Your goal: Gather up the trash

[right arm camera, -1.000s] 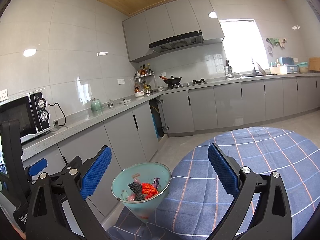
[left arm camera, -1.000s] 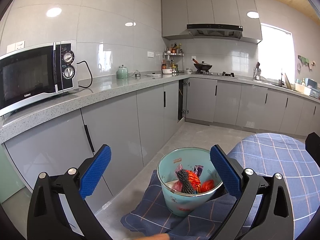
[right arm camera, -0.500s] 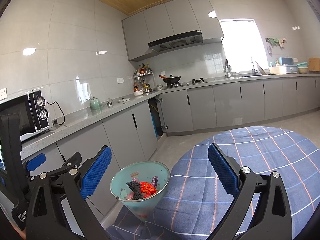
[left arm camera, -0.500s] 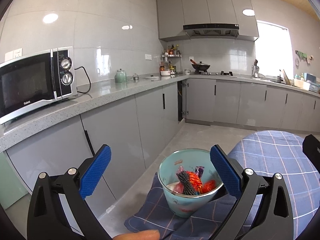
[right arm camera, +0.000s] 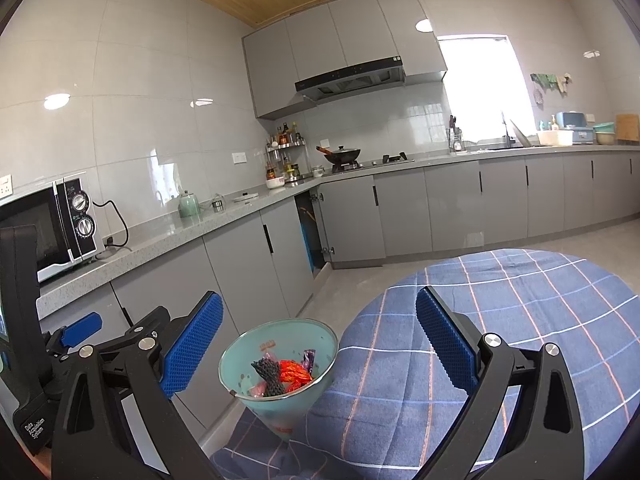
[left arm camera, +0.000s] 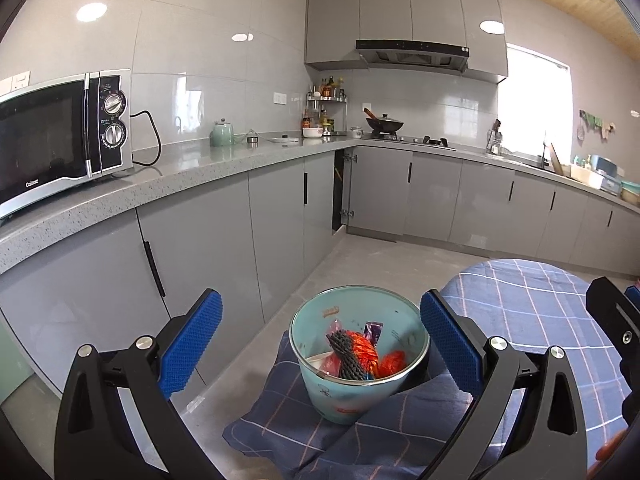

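Here the left gripper [left arm camera: 320,344] and right gripper [right arm camera: 318,344] both gape empty above the teal bin [left arm camera: 352,396], which holds crumpled wrappers [left arm camera: 360,354], apparently snack packets.

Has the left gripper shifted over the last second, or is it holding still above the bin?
Yes. The microwave sits lower and larger in the left wrist view, so the left gripper has tilted or risen slightly.

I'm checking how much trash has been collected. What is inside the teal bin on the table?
The teal bin holds a dark ridged wrapper, red-orange wrappers and a purple packet. Anything beneath them is covered, as is the bin's bottom.
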Demonstrator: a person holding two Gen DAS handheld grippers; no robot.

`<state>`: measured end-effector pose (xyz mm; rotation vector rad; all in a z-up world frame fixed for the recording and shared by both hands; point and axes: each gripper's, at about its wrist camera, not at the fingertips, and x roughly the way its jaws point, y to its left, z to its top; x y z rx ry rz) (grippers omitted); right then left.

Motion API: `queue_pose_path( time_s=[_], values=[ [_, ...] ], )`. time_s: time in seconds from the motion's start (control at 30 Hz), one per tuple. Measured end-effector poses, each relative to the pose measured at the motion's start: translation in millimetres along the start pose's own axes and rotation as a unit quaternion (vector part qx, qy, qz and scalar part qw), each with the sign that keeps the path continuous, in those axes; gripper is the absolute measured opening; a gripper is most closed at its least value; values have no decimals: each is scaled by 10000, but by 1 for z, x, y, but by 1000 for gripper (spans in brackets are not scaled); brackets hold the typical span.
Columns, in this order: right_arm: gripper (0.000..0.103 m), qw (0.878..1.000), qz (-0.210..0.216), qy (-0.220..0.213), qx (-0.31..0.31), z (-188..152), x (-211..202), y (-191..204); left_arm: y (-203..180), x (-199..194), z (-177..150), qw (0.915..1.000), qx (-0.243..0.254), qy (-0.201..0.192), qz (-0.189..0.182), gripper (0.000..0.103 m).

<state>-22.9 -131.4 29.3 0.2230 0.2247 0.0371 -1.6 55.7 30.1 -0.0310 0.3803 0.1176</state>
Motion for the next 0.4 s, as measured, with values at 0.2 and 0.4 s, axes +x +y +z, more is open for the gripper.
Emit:
queue_pose_path(
  time_s=[0.2, 0.4],
  values=[
    [96, 9998, -186, 66, 20, 2, 5, -7, -3, 0, 0, 9996, 139, -37, 233, 97],
    [98, 9929, -1134, 371, 34, 6, 33, -67, -4, 12, -3, 9994, 303, 44, 188, 97]
  ],
)
